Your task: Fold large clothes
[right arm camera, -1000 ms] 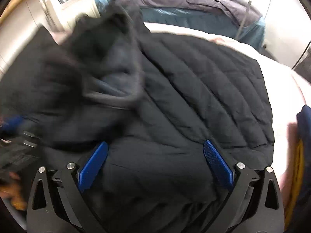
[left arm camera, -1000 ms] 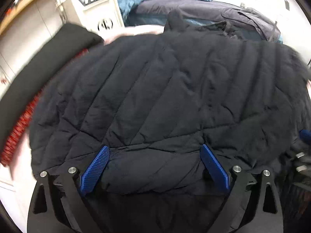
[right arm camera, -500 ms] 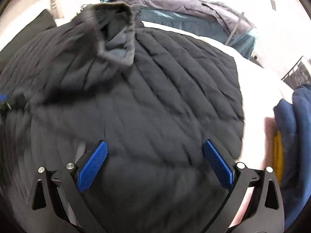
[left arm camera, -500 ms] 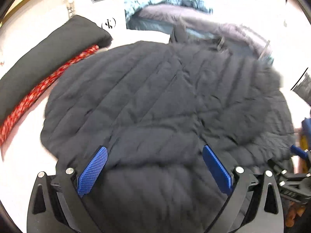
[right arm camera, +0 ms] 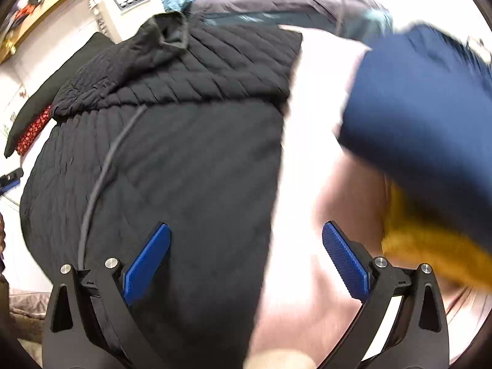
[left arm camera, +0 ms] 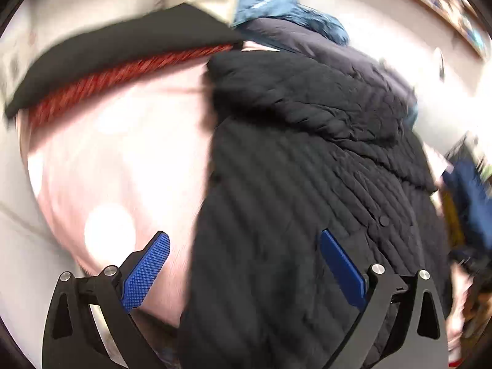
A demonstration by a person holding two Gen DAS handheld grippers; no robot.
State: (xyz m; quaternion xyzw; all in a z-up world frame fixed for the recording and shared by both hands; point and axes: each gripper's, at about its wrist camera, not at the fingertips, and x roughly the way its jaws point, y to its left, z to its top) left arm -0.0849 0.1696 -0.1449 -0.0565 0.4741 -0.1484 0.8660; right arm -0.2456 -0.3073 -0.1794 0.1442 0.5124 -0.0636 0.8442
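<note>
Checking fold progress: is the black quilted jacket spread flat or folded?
Partly folded: the black quilted jacket has its collar end doubled over the body on the pink sheet; both grippers open, off it.

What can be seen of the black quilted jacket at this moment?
The black jacket is a puffy, matte, stitched garment lying flat on a pale pink cover. Its upper part is folded down over the body in a thick band, with the collar crumpled at the far end. A thin grey seam curves down its length, and a small round snap shows near one edge. Both the left gripper and right gripper stand open above it, gripping nothing.
</note>
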